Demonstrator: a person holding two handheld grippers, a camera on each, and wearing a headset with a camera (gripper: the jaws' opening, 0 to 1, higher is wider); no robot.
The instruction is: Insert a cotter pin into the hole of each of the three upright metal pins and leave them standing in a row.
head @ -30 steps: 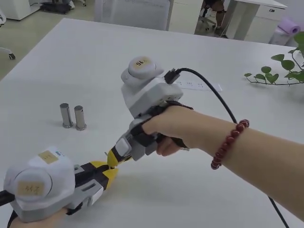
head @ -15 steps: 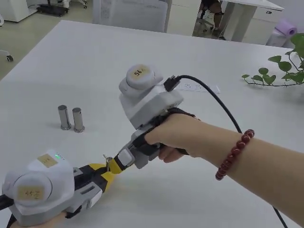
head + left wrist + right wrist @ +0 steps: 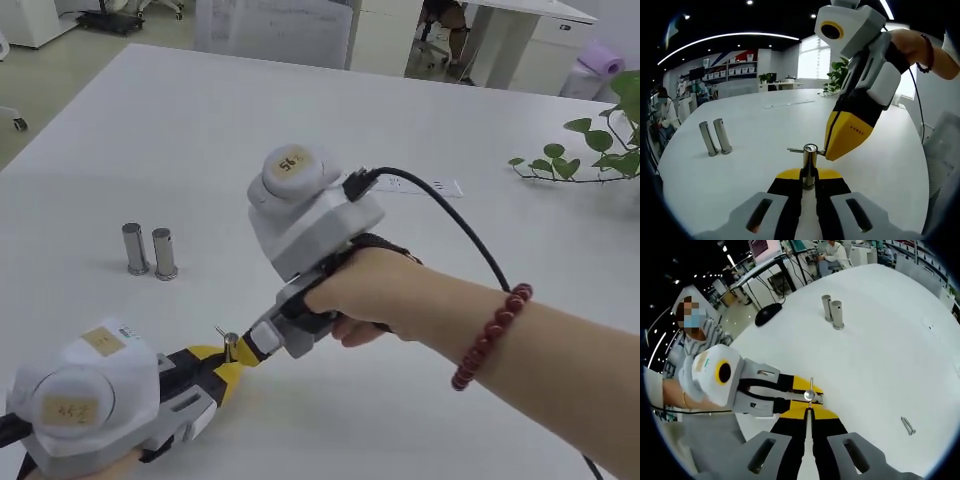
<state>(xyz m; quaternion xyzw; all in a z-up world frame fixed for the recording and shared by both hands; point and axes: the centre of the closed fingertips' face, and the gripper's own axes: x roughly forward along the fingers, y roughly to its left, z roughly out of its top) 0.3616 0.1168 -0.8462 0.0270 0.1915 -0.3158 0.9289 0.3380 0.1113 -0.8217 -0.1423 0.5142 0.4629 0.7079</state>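
My left gripper (image 3: 809, 181) is shut on an upright metal pin (image 3: 810, 162), held just above the table near me. A thin cotter pin (image 3: 799, 149) runs crosswise through the hole near its top. My right gripper (image 3: 809, 414) comes in from the right, its yellow jaws shut on the cotter pin (image 3: 810, 390) close against the metal pin (image 3: 231, 346). Two more metal pins (image 3: 133, 248) (image 3: 165, 253) stand side by side on the white table, to the far left. They also appear in the right gripper view (image 3: 832, 310).
A loose cotter pin (image 3: 907, 425) lies on the table to the right. A white power strip (image 3: 415, 183) and a black cable (image 3: 470, 225) lie beyond the right gripper. A leafy plant (image 3: 590, 150) is at the far right edge.
The right gripper has edged left against the held metal pin, and the cotter pin's tip now pokes out on the pin's far side. The two standing pins stayed put.
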